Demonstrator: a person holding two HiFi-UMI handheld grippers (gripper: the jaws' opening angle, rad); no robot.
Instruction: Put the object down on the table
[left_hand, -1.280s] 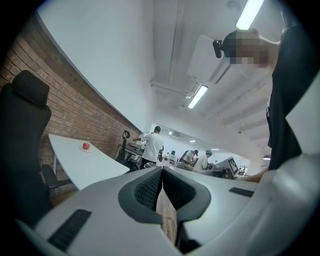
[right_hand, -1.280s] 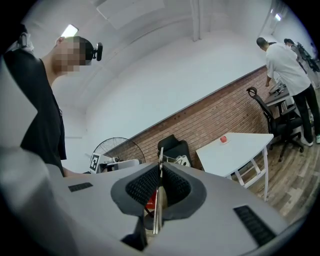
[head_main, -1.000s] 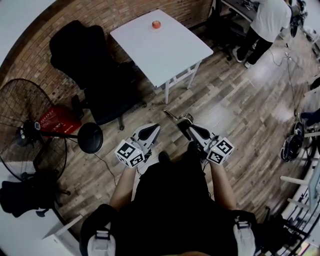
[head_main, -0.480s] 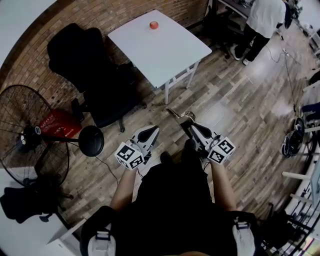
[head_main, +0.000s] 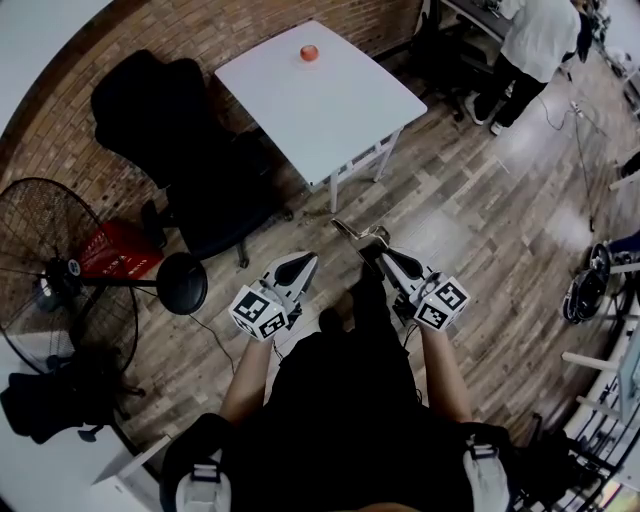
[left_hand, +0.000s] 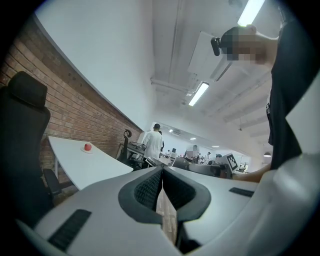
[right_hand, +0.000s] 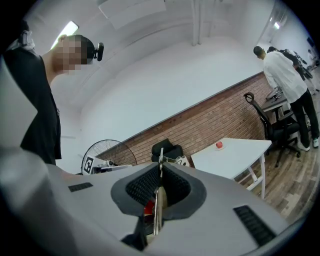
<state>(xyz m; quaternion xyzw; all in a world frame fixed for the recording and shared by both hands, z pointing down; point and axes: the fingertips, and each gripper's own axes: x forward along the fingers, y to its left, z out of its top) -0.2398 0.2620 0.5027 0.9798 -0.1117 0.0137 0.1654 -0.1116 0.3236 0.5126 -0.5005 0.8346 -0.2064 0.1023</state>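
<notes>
- Head view: the person stands on the wood floor (head_main: 480, 210), a gripper in each hand, both held low in front of the body.
- The left gripper (head_main: 303, 263) has its jaws together with nothing in them.
- The right gripper (head_main: 371, 250) is clamped on a thin metal object (head_main: 349, 232), which sticks out past the tips over the floor.
- The white table (head_main: 340, 110) is well apart from both grippers. A small red item (head_main: 310, 53) sits on it near the far edge.
- Left gripper view: left gripper (left_hand: 162, 171) pads meet, empty. The table (left_hand: 95, 167) is ahead on the left.
- Right gripper view: right gripper (right_hand: 160, 169) jaws are nearly closed, pinching the metal object (right_hand: 158, 200) edge-on between the pads. Its tip rises above the jaws. The table (right_hand: 235, 156) is off to the right, not under the object.
</notes>
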